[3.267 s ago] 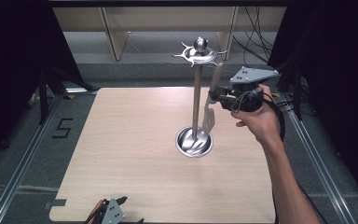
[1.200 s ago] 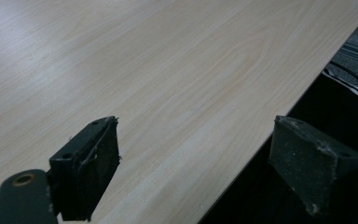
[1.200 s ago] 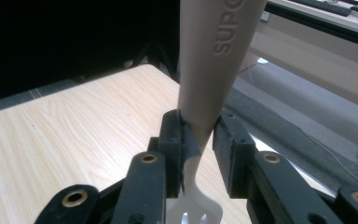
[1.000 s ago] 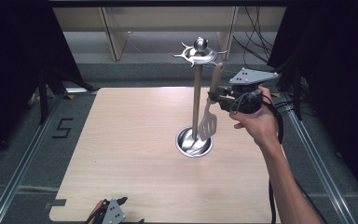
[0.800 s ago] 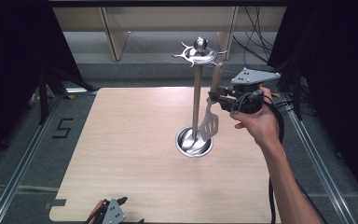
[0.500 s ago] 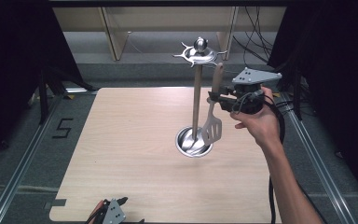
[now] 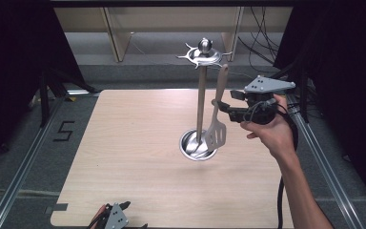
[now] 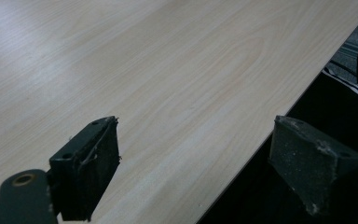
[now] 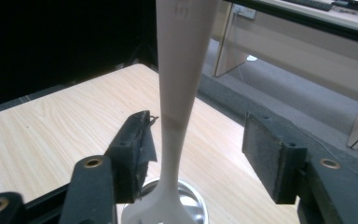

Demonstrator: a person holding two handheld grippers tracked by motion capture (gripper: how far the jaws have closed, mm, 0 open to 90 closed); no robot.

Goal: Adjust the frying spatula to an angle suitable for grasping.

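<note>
Now your spatula (image 7: pixel 218 112) hangs from a hook of the metal stand (image 7: pixel 200 102), handle up at the spiky crown, blade down just above the round base (image 7: pixel 198 145); it sits between the jaws of your right gripper (image 7: pixel 220 106), and those jaws have just been opening, so the pads stand clear of the handle on both sides, grip let go; you can see the gap in the right gripper view, the pale handle (image 9: pixel 179 79) rising untouched between the two black pads. Judging from here, the risk is the way out; draw back crooked and a pad could catch the handle, swing the spatula, and knock it off its hook or rock the stand. Down at the near edge of the table (image 7: pixel 124 143), your left gripper (image 7: pixel 112 220) rests spread wide with nothing in it.
</note>
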